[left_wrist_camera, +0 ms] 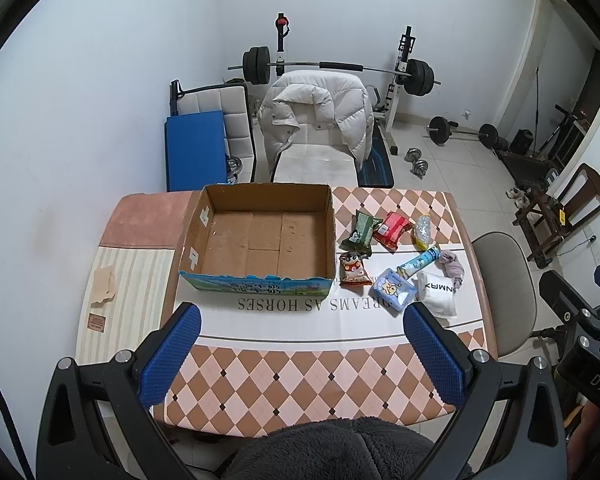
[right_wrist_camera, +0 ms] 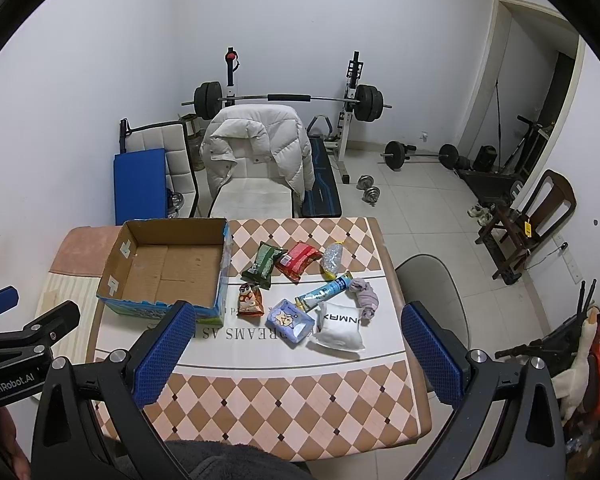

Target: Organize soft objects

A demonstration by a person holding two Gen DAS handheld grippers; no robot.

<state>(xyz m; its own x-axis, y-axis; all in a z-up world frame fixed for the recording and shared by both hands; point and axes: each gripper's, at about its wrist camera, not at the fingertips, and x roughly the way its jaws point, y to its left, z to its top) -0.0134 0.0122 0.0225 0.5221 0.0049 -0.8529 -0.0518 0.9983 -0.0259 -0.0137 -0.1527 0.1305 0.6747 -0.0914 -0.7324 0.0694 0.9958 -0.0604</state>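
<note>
My left gripper [left_wrist_camera: 300,360] hangs above the near edge of the table [left_wrist_camera: 300,376] with its blue pads spread wide and nothing between them, and my right gripper [right_wrist_camera: 296,356] is the same, wide apart and empty, held a little further to the right. Just beyond my left pads sits the cardboard box [left_wrist_camera: 188,240], open at the top, and I can see its whole brown floor: nothing is in it. To the right of the box, all the soft things lie loose on the tablecloth, close together, some touching. Nearest the box is a small orange snack bag [right_wrist_camera: 250,300], and behind it a green packet [right_wrist_camera: 263,265] and a red packet [right_wrist_camera: 298,260]. Further right lie a clear crinkled bag [right_wrist_camera: 332,258], a long light-blue tube [right_wrist_camera: 326,291], a blue tissue pack [right_wrist_camera: 291,320], a white pouch [right_wrist_camera: 340,330] and a bunched grey cloth [right_wrist_camera: 365,295]. I judge the task as not begun: every item is left to move, presumably into the box, and my right gripper is the better placed to start.
</note>
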